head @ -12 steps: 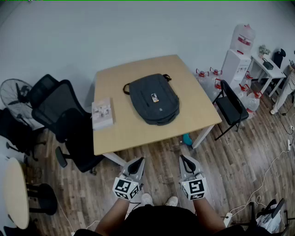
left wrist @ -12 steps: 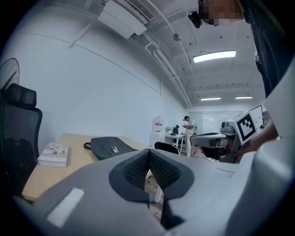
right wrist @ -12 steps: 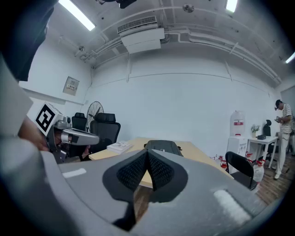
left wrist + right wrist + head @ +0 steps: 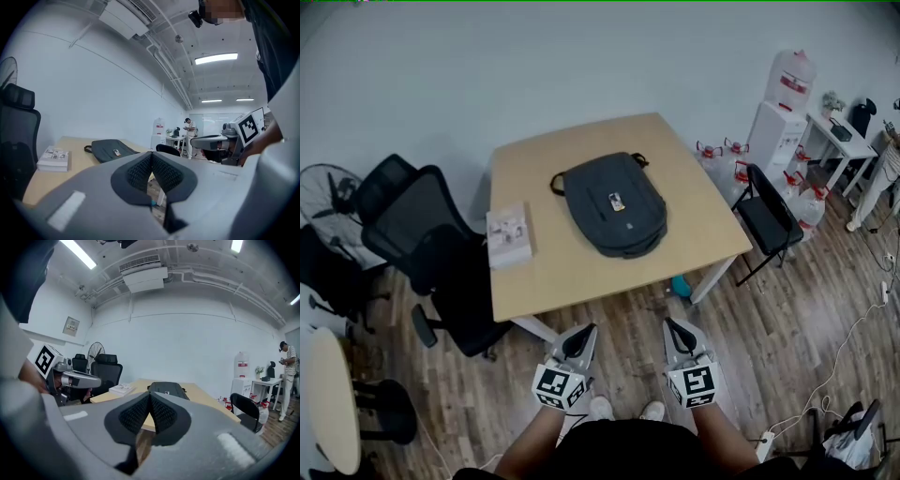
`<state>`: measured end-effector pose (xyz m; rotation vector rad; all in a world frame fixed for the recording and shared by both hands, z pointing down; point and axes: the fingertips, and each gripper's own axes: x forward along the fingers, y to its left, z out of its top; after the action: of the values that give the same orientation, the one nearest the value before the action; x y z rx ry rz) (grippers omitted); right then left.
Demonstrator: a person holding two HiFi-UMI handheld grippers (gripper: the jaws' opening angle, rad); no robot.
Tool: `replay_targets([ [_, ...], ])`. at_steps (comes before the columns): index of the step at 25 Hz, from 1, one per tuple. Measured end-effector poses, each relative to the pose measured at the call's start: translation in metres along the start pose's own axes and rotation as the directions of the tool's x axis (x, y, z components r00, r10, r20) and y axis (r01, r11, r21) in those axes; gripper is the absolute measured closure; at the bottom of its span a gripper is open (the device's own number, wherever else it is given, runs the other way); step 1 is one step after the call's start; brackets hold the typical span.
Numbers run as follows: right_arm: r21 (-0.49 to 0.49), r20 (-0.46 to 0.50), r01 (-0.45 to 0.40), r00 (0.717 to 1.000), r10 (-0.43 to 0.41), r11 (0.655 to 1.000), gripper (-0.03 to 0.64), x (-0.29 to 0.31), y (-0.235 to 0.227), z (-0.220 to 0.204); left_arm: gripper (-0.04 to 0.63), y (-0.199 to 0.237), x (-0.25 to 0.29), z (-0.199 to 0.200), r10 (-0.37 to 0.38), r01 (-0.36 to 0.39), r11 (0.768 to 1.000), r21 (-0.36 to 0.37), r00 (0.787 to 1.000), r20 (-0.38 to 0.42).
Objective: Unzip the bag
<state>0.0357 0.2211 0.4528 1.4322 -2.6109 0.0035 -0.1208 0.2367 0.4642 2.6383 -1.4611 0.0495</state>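
**Both grippers shut, short of the table**

Nearest the person, the left gripper (image 4: 581,335) and right gripper (image 4: 675,329) hang side by side over the wooden floor. Each has its jaws pressed together with nothing between them. That is probably a carrying pose, since nothing is within reach yet.

Beyond them stands the table (image 4: 698,202), its near edge angled toward the person. The bag (image 4: 614,204) lies flat near the middle of the top, dark grey, its carry handle at the far end and well apart from both grippers. Laid flat like this, its zip should be easy to reach, but the puller is too small to find from here.

A stack of booklets (image 4: 509,234) sits at the table's left edge, clear of the bag. Farther off are office chairs (image 4: 412,230) on the left and a water dispenser (image 4: 789,94) by the wall on the right.
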Motion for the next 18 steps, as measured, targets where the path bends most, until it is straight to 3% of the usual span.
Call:
replay_targets([
  [10, -0.005, -0.013, 0.028, 1.0, -0.028, 1.0, 0.614, 0.024, 0.03, -0.001, 0.578, 0.04, -0.023, -0.006, -0.029, 0.029, 0.999, 0.018, 0.999, -0.014],
  [18, 0.001, -0.021, 0.062, 0.998, -0.062, 0.998, 0.614, 0.047, 0.028, 0.002, 0.578, 0.072, -0.024, -0.007, -0.041, 0.041, 0.999, 0.018, 0.999, -0.028],
])
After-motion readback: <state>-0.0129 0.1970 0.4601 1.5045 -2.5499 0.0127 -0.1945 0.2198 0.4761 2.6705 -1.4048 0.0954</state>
